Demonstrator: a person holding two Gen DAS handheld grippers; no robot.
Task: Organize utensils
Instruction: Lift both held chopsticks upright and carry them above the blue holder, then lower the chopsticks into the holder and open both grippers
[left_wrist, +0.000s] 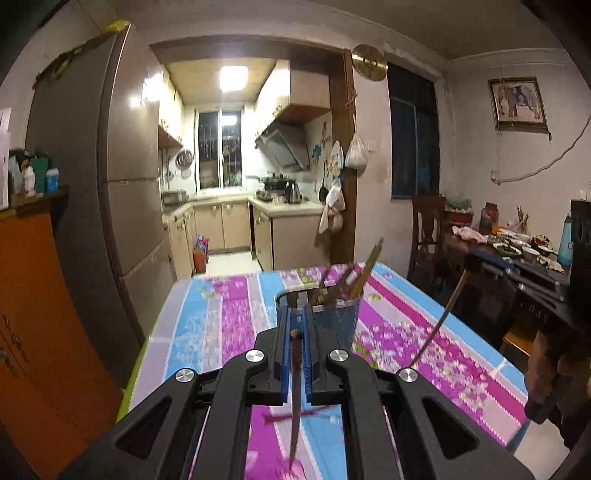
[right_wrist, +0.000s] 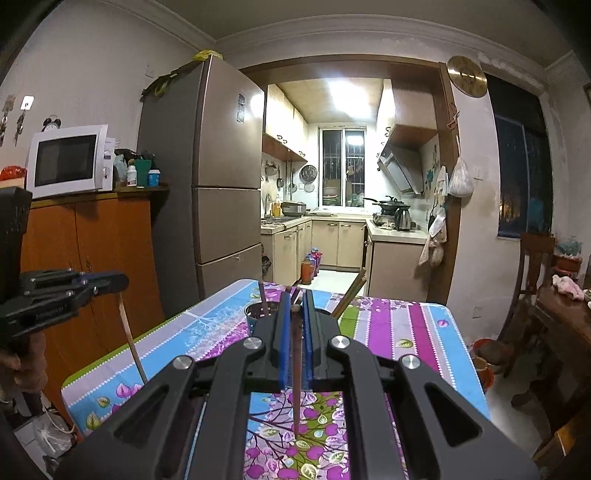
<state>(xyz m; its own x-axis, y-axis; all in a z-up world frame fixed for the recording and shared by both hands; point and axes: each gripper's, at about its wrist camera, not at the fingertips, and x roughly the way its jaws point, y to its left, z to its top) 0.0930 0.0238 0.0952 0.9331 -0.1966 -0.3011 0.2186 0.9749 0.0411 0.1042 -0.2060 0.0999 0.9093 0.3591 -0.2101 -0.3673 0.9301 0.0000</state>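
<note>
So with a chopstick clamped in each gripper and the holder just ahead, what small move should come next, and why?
Probably carry the left gripper forward until its chopstick hangs over the blue holder, then lower it in. Both grippers are shut on chopsticks above the tablecloth; the right gripper holds its own chopstick, and the holder already contains several upright.

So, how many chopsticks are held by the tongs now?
2: one dark wooden chopstick clamped in the left tongs, another in the right tongs. Others stand in the blue holder.
</note>
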